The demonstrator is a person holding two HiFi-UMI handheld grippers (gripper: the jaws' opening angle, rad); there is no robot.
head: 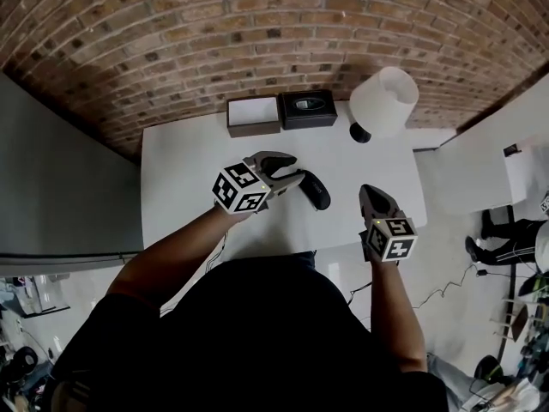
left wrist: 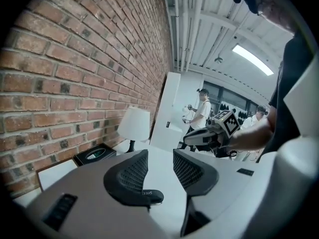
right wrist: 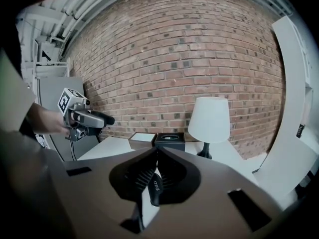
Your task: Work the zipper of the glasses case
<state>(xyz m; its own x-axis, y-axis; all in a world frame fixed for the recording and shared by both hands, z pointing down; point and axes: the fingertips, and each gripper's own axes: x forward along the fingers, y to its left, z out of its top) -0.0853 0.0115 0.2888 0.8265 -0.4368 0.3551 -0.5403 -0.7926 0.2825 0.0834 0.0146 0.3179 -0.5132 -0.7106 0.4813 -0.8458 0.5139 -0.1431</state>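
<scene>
Glasses case (head: 315,190) loose on desk (head: 189,170). Left tool (head: 296,168), 9 o'clock, narrow gap, empty; right tool (head: 369,190), 4 o'clock, closed, empty. Risk: unpinned case skids when tugged.

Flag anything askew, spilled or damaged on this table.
Nothing stands out. The glasses case lies flat on the white table. The white-topped box and the black box sit side by side at the back, and the lamp stands upright beside them. No spill or damage shows.
</scene>
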